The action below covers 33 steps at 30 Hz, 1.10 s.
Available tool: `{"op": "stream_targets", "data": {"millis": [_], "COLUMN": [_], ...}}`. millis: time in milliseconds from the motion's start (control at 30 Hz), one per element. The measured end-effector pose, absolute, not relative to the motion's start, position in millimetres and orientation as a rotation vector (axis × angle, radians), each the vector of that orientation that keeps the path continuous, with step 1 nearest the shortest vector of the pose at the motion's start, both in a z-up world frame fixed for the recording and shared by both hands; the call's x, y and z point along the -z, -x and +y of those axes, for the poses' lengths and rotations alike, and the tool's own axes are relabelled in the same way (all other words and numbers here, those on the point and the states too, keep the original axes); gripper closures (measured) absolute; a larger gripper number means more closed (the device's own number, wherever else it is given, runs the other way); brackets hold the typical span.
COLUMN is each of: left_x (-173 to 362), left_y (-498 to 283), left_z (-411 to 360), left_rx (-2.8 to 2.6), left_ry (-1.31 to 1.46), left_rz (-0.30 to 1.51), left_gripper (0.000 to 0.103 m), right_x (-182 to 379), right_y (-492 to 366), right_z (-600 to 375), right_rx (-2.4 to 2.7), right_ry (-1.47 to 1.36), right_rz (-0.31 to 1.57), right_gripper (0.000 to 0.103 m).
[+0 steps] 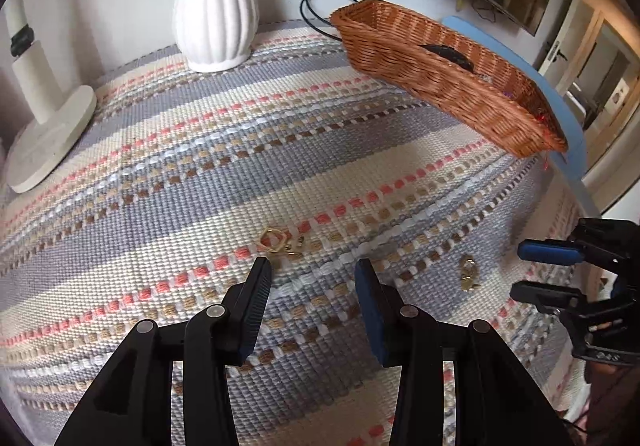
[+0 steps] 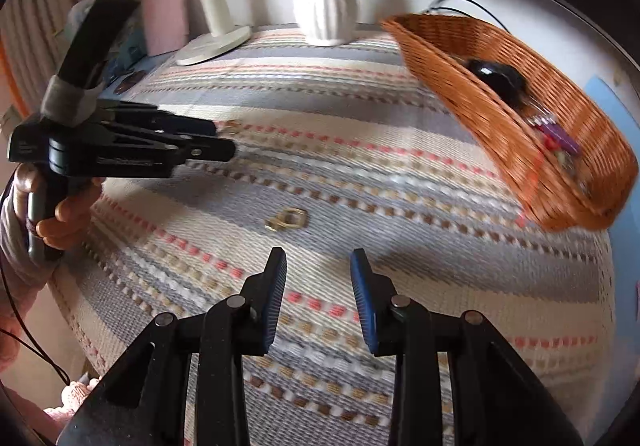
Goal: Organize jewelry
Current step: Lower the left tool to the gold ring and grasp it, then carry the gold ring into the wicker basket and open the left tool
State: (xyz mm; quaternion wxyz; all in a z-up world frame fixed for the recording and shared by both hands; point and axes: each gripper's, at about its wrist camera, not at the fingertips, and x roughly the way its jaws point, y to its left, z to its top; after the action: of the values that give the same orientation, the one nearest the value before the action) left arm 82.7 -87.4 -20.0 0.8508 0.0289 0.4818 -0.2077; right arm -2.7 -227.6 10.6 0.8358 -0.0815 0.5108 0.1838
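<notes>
Two gold pieces lie on the striped woven mat (image 1: 192, 150) in the left wrist view, and we place everything against the wicker basket (image 1: 440, 78) at the far right of the counter; the gold ring-shaped earring (image 1: 276, 240) rests well in front of the basket, just beyond the tip of our left gripper (image 1: 314, 266), whose jaws stand wide apart and hold nothing; the second gold earring (image 1: 468, 274) lies nearer the basket's front end, just beside the right gripper (image 1: 548, 270), which comes in from the right edge with a clear gap between its blue pads and nothing in it; a dark oval object (image 1: 448, 54) sits inside the basket; the white ribbed vase (image 1: 216, 6) and the lamp base (image 1: 48, 134) stand to the basket's left.

From the right wrist view, the basket (image 2: 460, 46) sits tilted in the upper right, holding the dark object (image 2: 496, 76) and some purple and red trinkets (image 2: 556, 138), blurred; one gold earring (image 2: 290, 218) lies on the mat (image 2: 360, 174) left of and nearer than the basket, ahead of our right gripper (image 2: 318, 266), parted and empty; our left gripper (image 2: 224, 142) reaches in far left of the basket, and we cannot tell its opening from here.
</notes>
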Motion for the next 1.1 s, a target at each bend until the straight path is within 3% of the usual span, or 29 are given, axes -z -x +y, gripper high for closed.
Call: {"op": "stream_targets", "data": {"millis": [300, 400, 433, 667, 767, 1100], "left_x": [21.2, 21.9, 21.9, 21.1, 19.3, -7.4], "left_y": [-97.0, -101.0, -100.9, -95.1, -91.0, -74.0], "left_z": [-89.7, -94.5, -95.7, -90.7, -94.6, -95.2], "left_rx": [0.417, 0.413, 0.415, 0.457, 0.468, 0.547], "left_ry": [-0.086, -0.124, -0.133, -0.112, -0.12, -0.066], "left_rz": [0.994, 0.969, 0.957, 0.942, 0.938, 0.897], "left_gripper": [0.06, 0.074, 0.085, 0.085, 0.088, 0.088], "right_x": [3.2, 3.1, 3.7, 9.0, 7.5, -23.1], "right_y": [-14.9, -16.0, -17.1, -23.1, -17.8, -0.8], "right_z": [-200.2, -201.4, -200.2, -183.9, -179.3, -217.5], "right_rx": [-0.482, -0.493, -0.494, -0.473, -0.468, -0.441], "right_ry": [0.21, 0.203, 0.201, 0.297, 0.346, 0.219], "right_rz": [1.115, 1.115, 1.115, 1.088, 1.08, 1.053], "right_gripper": [0.067, 0.067, 0.067, 0.067, 0.082, 0.082]}}
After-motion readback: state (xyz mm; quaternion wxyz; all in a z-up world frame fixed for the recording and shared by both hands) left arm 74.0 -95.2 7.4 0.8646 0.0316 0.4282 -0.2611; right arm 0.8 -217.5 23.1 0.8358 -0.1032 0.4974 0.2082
